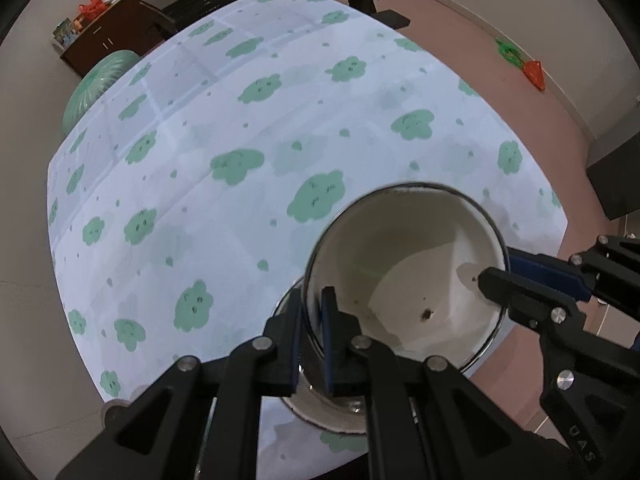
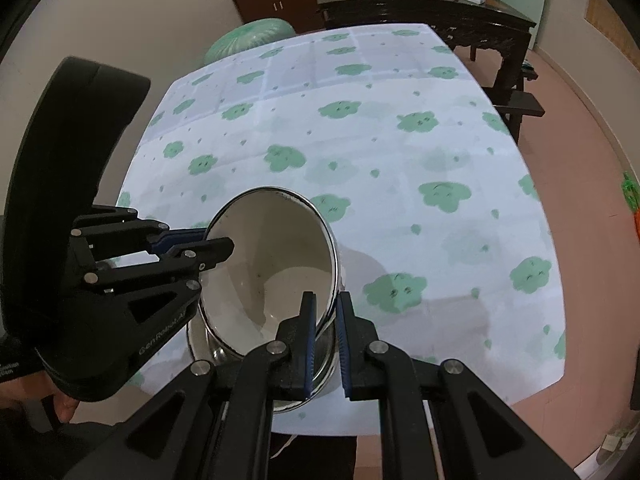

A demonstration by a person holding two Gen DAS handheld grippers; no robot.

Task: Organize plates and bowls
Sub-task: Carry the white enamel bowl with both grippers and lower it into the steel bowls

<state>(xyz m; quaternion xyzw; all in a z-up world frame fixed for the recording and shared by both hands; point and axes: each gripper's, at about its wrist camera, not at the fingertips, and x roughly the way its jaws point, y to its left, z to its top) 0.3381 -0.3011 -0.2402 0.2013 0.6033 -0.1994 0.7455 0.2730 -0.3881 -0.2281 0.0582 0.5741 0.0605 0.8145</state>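
Bowl (image 1: 408,268), cream inside with a metal rim, is held tilted above the near edge of the cloud-print tablecloth (image 1: 224,128). Left gripper (image 1: 314,344) pinches its left rim; right gripper (image 2: 325,340) pinches the right rim. Beneath sits apparently a second metal bowl (image 2: 320,384), mostly hidden.

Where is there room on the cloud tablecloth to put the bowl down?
Nearly the whole tablecloth is bare: the middle, the far end toward the dark wooden table, and the right side. It is crowded only at the near edge, where both grippers, left gripper and right gripper, hold the bowl above another bowl.
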